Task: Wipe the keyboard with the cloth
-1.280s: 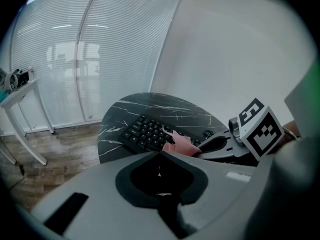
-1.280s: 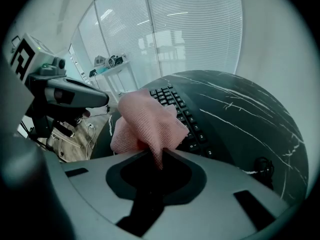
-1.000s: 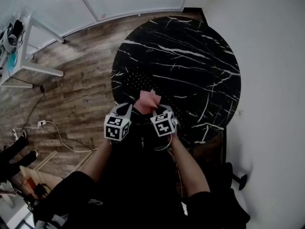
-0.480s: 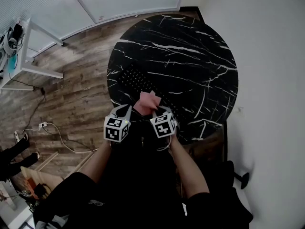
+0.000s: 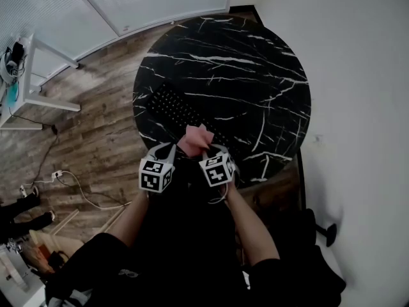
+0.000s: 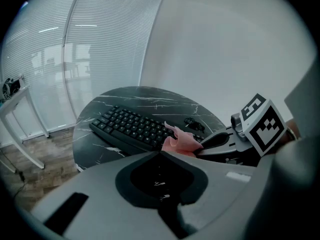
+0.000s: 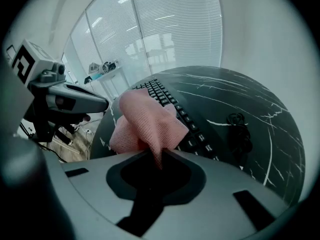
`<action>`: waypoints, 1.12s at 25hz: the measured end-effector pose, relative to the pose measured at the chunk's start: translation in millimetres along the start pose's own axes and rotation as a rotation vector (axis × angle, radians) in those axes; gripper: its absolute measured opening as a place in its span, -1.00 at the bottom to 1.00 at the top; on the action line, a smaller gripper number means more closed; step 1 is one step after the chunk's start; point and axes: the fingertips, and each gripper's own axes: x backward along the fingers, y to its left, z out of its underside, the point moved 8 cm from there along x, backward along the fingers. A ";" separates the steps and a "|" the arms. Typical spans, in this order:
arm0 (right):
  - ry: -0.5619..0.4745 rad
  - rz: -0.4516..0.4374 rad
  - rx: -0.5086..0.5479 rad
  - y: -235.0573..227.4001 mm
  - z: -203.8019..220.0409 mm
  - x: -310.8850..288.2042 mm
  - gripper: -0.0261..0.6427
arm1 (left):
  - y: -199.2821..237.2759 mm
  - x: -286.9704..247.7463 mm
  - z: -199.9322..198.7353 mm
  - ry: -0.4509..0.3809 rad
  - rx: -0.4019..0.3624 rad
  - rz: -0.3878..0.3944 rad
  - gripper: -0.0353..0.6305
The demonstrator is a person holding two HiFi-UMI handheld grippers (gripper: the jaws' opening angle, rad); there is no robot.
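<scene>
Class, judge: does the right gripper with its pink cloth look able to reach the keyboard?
Probably yes: the right gripper holds the pink cloth right by the near end of the keyboard, nothing between.

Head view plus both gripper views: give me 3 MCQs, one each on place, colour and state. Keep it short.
1. Where does the black keyboard lie?
A. on the round black white-veined marble table
B. on a chair seat
C. in a drawer

2. What colour is the woven cloth?
A. blue
B. pink
C. white

3. What state is the woven cloth in?
A. spread flat over the keys
B. pinched in the tongs of the right gripper
C. folded on the table beside the keyboard

Answers:
1 A: the head view shows the keyboard lying on the tabletop near its left edge.
2 B: it reads pink in all three views.
3 B: the right gripper view shows the cloth's lower edge caught in the closed tongs and the rest bunched above them.
</scene>
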 end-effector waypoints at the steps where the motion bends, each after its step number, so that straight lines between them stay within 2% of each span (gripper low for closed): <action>1: -0.004 0.004 -0.005 -2.0 2.7 1.9 -0.79 | -3.2 -1.7 0.3 0.002 -0.005 0.004 -0.89; 28: -0.016 0.058 -0.063 -28.6 91.0 57.7 -0.82 | -99.9 -28.9 29.1 0.045 -0.099 0.105 -0.89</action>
